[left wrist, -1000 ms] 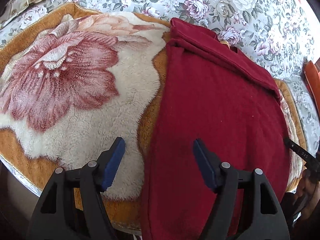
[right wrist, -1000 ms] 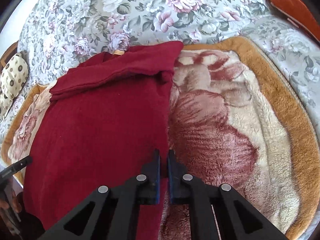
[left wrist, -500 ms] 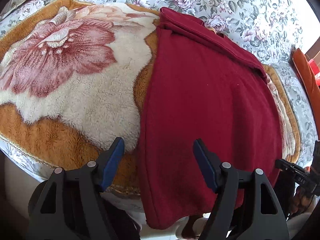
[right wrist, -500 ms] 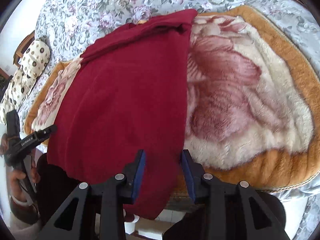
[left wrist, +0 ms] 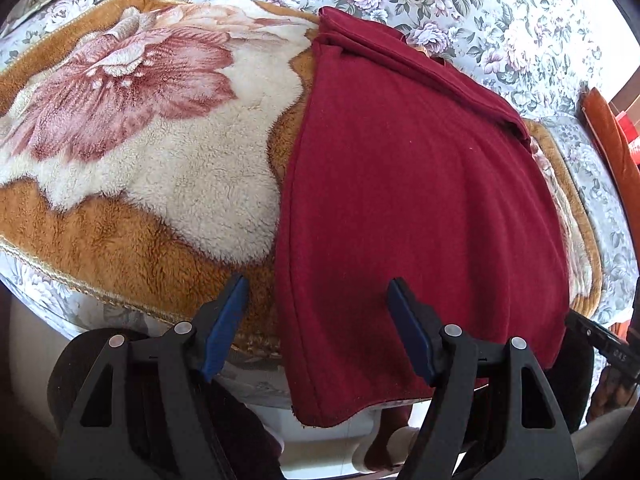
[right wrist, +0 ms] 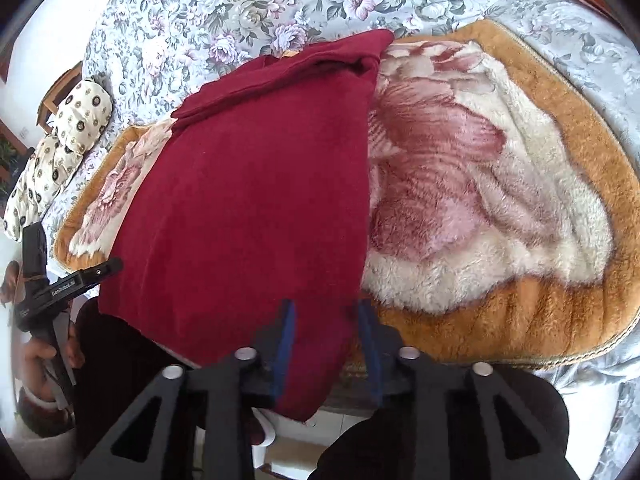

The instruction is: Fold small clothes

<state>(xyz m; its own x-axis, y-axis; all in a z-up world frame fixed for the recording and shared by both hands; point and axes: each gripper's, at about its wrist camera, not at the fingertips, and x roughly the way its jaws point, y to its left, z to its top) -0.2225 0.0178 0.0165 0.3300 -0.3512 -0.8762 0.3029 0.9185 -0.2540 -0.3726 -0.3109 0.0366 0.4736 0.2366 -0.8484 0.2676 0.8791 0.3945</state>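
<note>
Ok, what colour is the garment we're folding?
Solid dark red garment, no print; it shows best in the left wrist view.

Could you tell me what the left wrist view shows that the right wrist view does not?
Only the left wrist view shows the open left gripper from behind and an orange-brown object at the right edge. Only the right wrist view shows the cream cushion with dark round motifs and the open right gripper. Both show the dark red fleece garment on the plush flower-patterned blanket.
</note>
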